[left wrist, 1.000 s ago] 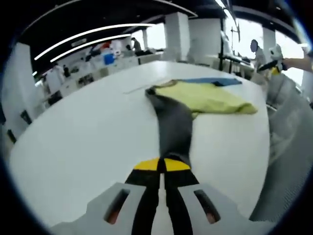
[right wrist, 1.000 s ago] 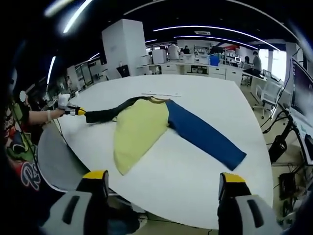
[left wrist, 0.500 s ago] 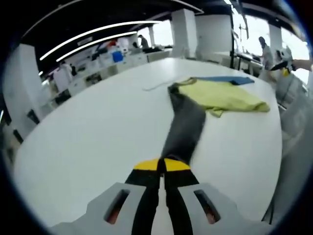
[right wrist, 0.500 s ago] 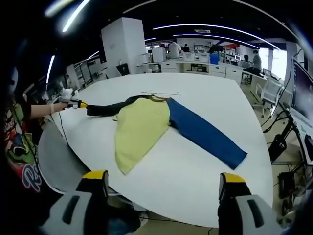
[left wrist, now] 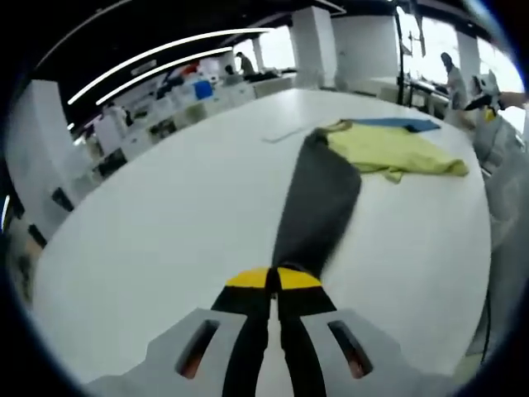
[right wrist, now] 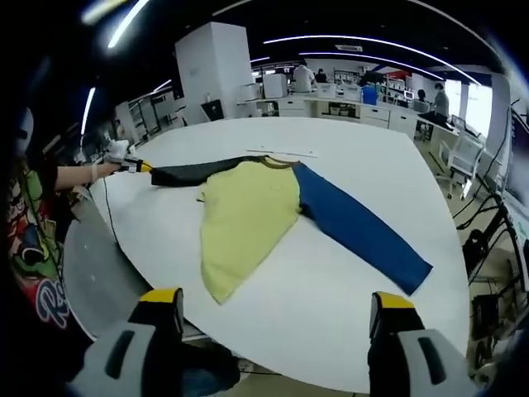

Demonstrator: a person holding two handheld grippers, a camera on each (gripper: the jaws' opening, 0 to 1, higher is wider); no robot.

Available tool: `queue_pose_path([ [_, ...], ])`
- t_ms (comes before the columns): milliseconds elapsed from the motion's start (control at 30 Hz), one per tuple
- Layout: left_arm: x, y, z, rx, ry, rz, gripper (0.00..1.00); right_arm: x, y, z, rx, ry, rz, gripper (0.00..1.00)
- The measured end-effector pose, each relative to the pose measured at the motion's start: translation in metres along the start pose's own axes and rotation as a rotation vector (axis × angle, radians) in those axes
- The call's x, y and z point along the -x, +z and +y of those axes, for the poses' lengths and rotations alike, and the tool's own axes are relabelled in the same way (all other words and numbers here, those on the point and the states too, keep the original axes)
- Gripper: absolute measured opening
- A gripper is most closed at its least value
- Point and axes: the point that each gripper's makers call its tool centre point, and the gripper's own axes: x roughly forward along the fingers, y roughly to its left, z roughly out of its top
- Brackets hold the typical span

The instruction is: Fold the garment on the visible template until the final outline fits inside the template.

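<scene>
Nearest in the left gripper view, the left tongs point(left wrist: 274, 279) are seen pressed together on the cuff of the dark grey sleeve point(left wrist: 318, 203), which runs away toward one o'clock across the white counter point(left wrist: 165, 215). Farther along, the sleeve meets the yellow body point(left wrist: 388, 149) of the garment, and beyond that a strip of the blue sleeve point(left wrist: 405, 124) is glimpsed. A thin pale line point(left wrist: 281, 135) lies on the counter just past the collar; whether it marks the template cannot be told.

In the right gripper view, the right tongs point(right wrist: 273, 310) stand wide apart at six o'clock with nothing between them, held off the near edge of the counter point(right wrist: 331, 289). From there the whole garment is laid out: the yellow body point(right wrist: 248, 215) at centre, the blue sleeve point(right wrist: 359, 236) stretched toward four o'clock, the dark sleeve point(right wrist: 194, 172) drawn toward ten o'clock, where the left tongs point(right wrist: 142, 166) hold its end in a person's hand point(right wrist: 116, 154).

The step in hand is judged to be the first fold, the dark sleeve being gripped and pulled straight. Next, the cuff would need to be carried over the yellow body and laid flat, and the blue sleeve then taken up by the idle tongs.

The grip on the cuff is shown plainly by the left gripper view; the full spread of the garment is given by the right gripper view.
</scene>
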Motion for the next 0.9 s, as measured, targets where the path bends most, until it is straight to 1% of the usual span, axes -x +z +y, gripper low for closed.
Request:
queue_pose_path([
  [33, -0.001, 0.000, 0.003, 0.005, 0.002, 0.000, 0.00, -0.001, 0.001, 0.001, 0.005, 0.001, 0.004, 0.94],
  [167, -0.015, -0.003, 0.028, -0.005, 0.001, 0.016, 0.00, -0.005, 0.008, 0.004, 0.016, 0.004, 0.014, 0.94],
  [200, -0.017, -0.003, 0.028, -0.011, -0.005, 0.027, 0.00, -0.006, 0.010, 0.005, 0.017, 0.004, 0.017, 0.94],
  [300, -0.025, -0.005, 0.036, -0.025, -0.010, 0.040, 0.00, -0.008, 0.013, 0.008, 0.018, 0.002, 0.017, 0.94],
  [433, -0.036, -0.009, 0.048, -0.013, -0.011, 0.056, 0.00, -0.009, 0.014, 0.009, 0.012, -0.010, 0.020, 0.94],
  [500, -0.040, -0.011, 0.051, -0.022, -0.008, 0.063, 0.00, -0.009, 0.017, 0.011, 0.014, -0.009, 0.004, 0.94],
  [567, -0.048, -0.013, 0.060, -0.013, -0.004, 0.065, 0.00, -0.008, 0.020, 0.010, 0.012, -0.007, -0.008, 0.95],
  [633, -0.048, -0.013, 0.062, -0.008, 0.001, 0.068, 0.00, -0.009, 0.020, 0.011, 0.011, -0.012, -0.006, 0.95],
  [700, -0.051, -0.012, 0.066, 0.015, 0.006, 0.056, 0.00, -0.010, 0.021, 0.011, 0.015, -0.011, -0.008, 0.96],
  [733, -0.054, -0.012, 0.071, 0.031, 0.013, 0.054, 0.00, -0.011, 0.021, 0.012, 0.012, -0.010, -0.007, 0.96],
  [800, -0.056, -0.012, 0.074, 0.026, 0.021, 0.055, 0.00, -0.013, 0.019, 0.012, 0.015, -0.016, 0.012, 0.96],
  [900, -0.062, -0.015, 0.082, 0.050, 0.024, 0.062, 0.00, -0.014, 0.016, 0.015, 0.015, -0.013, 0.023, 0.96],
])
